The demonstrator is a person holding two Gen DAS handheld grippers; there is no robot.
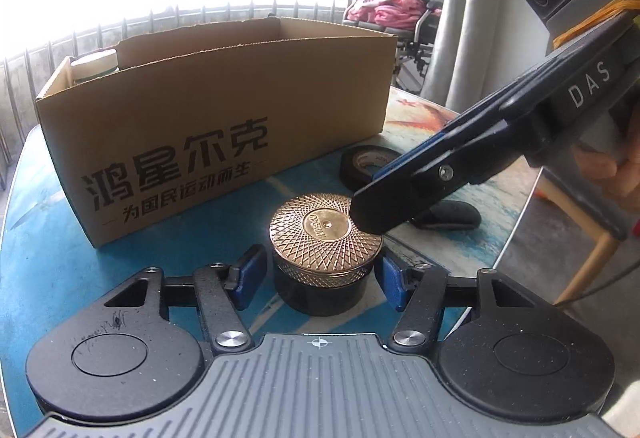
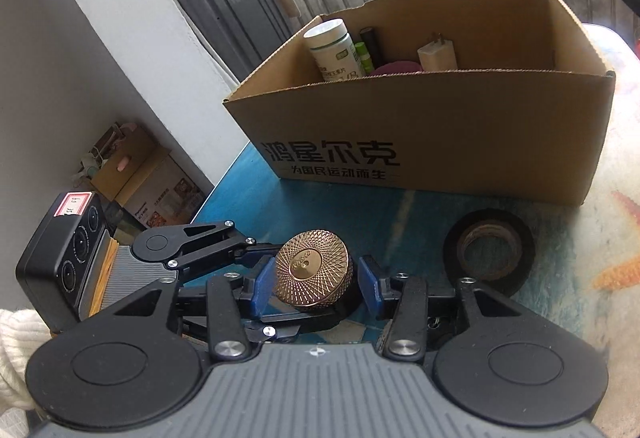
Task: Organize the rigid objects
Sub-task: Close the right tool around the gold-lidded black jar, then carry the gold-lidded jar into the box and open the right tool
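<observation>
A round jar (image 1: 324, 238) with a gold patterned lid and a dark body stands on the blue table (image 1: 48, 246) in front of a cardboard box (image 1: 224, 97). My left gripper (image 1: 320, 280) straddles the jar low down, and a narrow gap shows beside its left pad (image 1: 250, 274). My right gripper (image 2: 316, 284) comes in from the other side with the jar (image 2: 314, 268) between its blue pads. A small gap shows at its right pad (image 2: 368, 278). In the left wrist view one of its fingertips (image 1: 368, 215) lies over the lid's right edge.
The open box (image 2: 440, 125) holds a white bottle (image 2: 334, 49), a white plug (image 2: 436, 55) and other small items. A black tape roll (image 2: 488, 250) lies right of the jar, and a dark flat object (image 1: 448, 215) behind it. The table edge curves off at the right.
</observation>
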